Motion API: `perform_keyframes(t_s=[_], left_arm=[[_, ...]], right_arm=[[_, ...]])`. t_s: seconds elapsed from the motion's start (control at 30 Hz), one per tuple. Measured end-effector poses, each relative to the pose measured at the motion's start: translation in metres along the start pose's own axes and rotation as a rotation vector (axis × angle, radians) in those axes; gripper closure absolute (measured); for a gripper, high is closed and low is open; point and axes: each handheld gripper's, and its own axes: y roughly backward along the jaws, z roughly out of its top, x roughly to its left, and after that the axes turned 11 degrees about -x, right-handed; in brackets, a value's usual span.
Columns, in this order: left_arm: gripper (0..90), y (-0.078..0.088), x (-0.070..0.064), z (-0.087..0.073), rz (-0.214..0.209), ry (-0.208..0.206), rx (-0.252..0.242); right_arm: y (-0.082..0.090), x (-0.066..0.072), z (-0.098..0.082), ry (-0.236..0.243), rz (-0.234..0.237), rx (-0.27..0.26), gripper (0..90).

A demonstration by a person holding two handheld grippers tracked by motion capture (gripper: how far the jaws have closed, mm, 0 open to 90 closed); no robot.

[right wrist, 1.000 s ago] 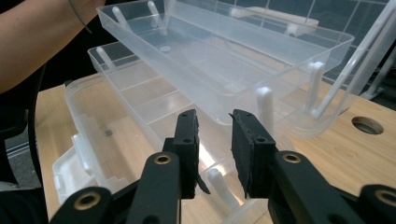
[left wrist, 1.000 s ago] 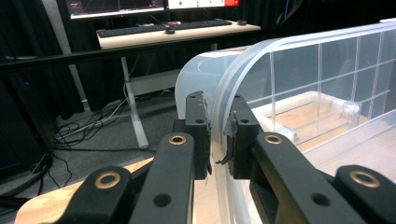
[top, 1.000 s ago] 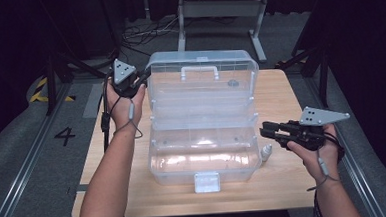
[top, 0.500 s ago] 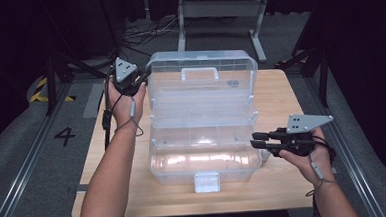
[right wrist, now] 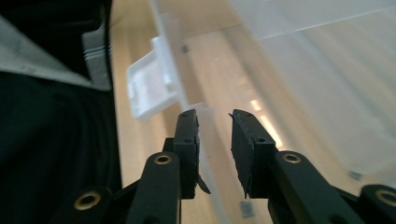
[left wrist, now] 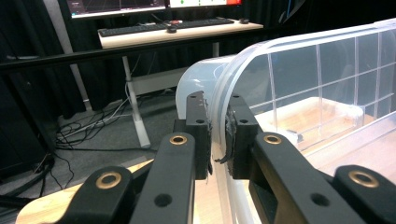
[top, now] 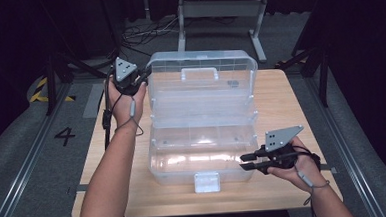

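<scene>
A clear plastic toolbox stands open on the wooden table (top: pixel 280 99), its lid (top: pixel 202 83) upright at the back with a handle (top: pixel 199 73), its base (top: pixel 203 148) in front with a white latch (top: pixel 207 182). My left gripper (top: pixel 143 80) is at the lid's upper left corner. In the left gripper view it (left wrist: pixel 217 135) is shut on the lid's rim (left wrist: pixel 299 70). My right gripper (top: pixel 244 162) reaches the base's front right corner. In the right gripper view it (right wrist: pixel 214 140) stands open astride the base's front wall (right wrist: pixel 205 116), with the latch (right wrist: pixel 149 88) farther along.
Cables (top: pixel 137 34) lie on the dark floor behind the table, near a metal frame (top: pixel 221 9). A "4" marking (top: pixel 65 136) is on the floor at the left. A desk with a keyboard (left wrist: pixel 163 25) stands beyond the lid in the left gripper view.
My right gripper has moved left and down, from beside the box to the base's front right corner. The left gripper and the lid have stayed put.
</scene>
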Motion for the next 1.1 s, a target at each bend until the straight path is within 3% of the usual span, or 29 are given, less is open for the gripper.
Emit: perform_keyframes(t_s=[0.2,0.33,0.73,1.1], left_arm=[[82.4,-0.001,0.000,0.000,0.003,-0.002,0.005],[82.4,-0.001,-0.001,0.001,0.005,-0.002,0.009],[82.7,-0.006,0.001,0.001,0.010,-0.006,0.021],[83.0,-0.015,0.006,-0.005,0.010,0.000,0.016]], right_arm=[[-0.014,0.000,-0.005,0.014,0.031,0.067,73.1],[-0.019,-0.003,-0.010,0.025,0.048,0.100,80.1],[-0.021,-0.003,-0.010,0.080,0.058,0.104,82.3],[-0.021,-0.002,-0.010,0.087,0.059,0.109,82.6]])
